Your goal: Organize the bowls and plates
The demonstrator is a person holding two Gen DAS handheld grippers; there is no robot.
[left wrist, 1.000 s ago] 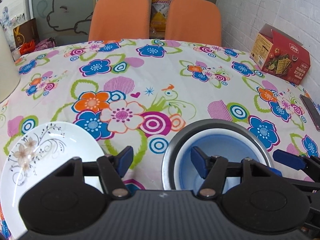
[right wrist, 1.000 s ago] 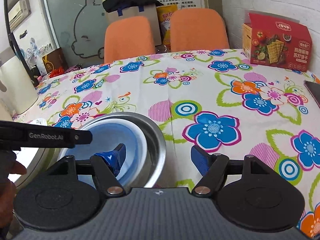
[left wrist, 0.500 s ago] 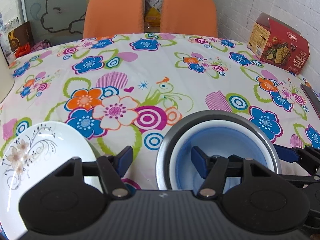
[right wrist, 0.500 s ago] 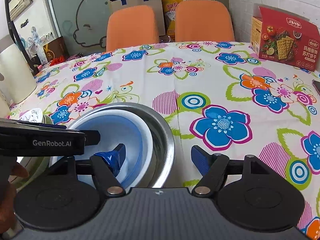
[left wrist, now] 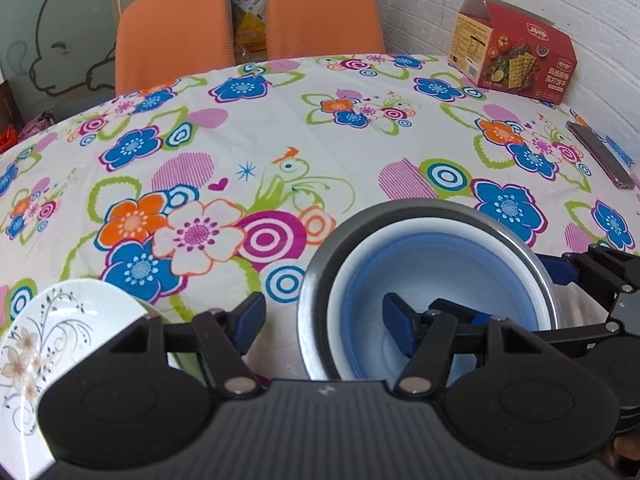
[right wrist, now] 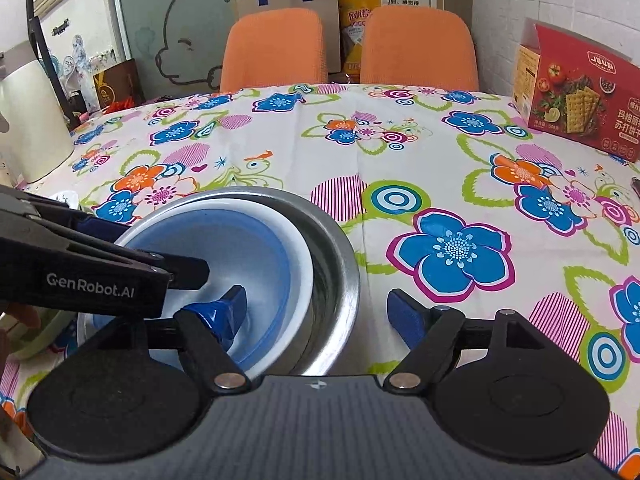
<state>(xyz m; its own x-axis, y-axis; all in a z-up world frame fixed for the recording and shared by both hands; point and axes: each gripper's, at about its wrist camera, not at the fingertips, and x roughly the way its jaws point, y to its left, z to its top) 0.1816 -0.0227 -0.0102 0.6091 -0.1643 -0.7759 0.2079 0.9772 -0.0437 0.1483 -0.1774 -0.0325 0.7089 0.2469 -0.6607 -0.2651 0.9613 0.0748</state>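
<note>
Nearest the cameras, two hand-held grippers meet over a stack of bowls on a table with a flowered cloth. The left gripper [left wrist: 323, 320] has its jaws spread wide and grips nothing; one blue finger hangs inside the stack, the other outside its left rim. The right gripper [right wrist: 318, 316] is likewise wide open and empty, straddling the stack's right rim.

The stack is a blue bowl [left wrist: 440, 276] nested inside a white bowl [left wrist: 348, 280], both sitting in a larger metal bowl [right wrist: 336, 264], so the bowls look already gathered.

Just left of them lies a white plate [left wrist: 44, 332] with a floral pattern, apart from the stack; it probably remains to be placed.

Farther back on the cloth sit a phone [left wrist: 600, 156] and a red cracker box [left wrist: 516, 60], then two orange chairs [left wrist: 172, 32] beyond the table.
</note>
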